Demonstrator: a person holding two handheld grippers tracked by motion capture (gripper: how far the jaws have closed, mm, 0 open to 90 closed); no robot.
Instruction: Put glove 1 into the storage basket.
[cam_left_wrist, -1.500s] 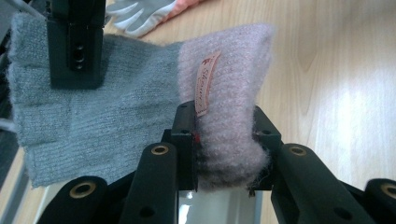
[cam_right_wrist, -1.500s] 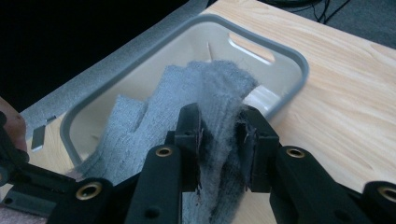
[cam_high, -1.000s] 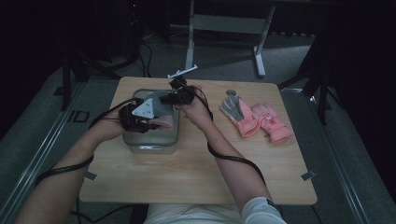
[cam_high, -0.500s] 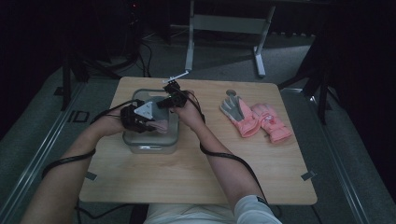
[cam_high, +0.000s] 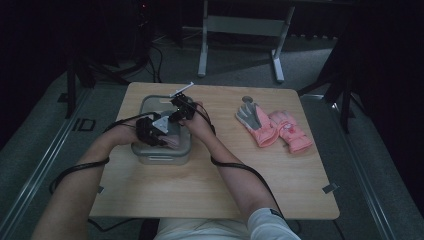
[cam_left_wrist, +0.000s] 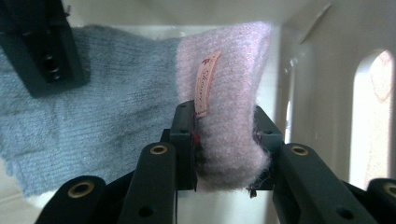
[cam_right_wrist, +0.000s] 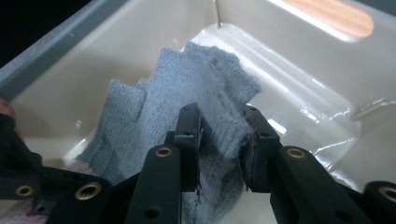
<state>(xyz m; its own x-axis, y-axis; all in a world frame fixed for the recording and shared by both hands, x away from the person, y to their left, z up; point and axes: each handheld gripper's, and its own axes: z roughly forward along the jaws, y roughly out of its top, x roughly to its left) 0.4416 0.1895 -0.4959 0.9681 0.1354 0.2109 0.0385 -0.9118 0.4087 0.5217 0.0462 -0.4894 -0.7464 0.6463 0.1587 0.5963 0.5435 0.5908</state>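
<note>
Both grippers are down inside the translucent plastic storage box on the wooden surface, so the step in hand looks like laying a knitted glove into it. The left gripper is clamped on the glove's fuzzy pink cuff; the right gripper pinches its grey-blue knitted finger end. Next, both likely need to let go and lift clear. The high view adds a second pink-and-grey glove pair lying well apart; the gripper views reveal the actual grips.
</note>
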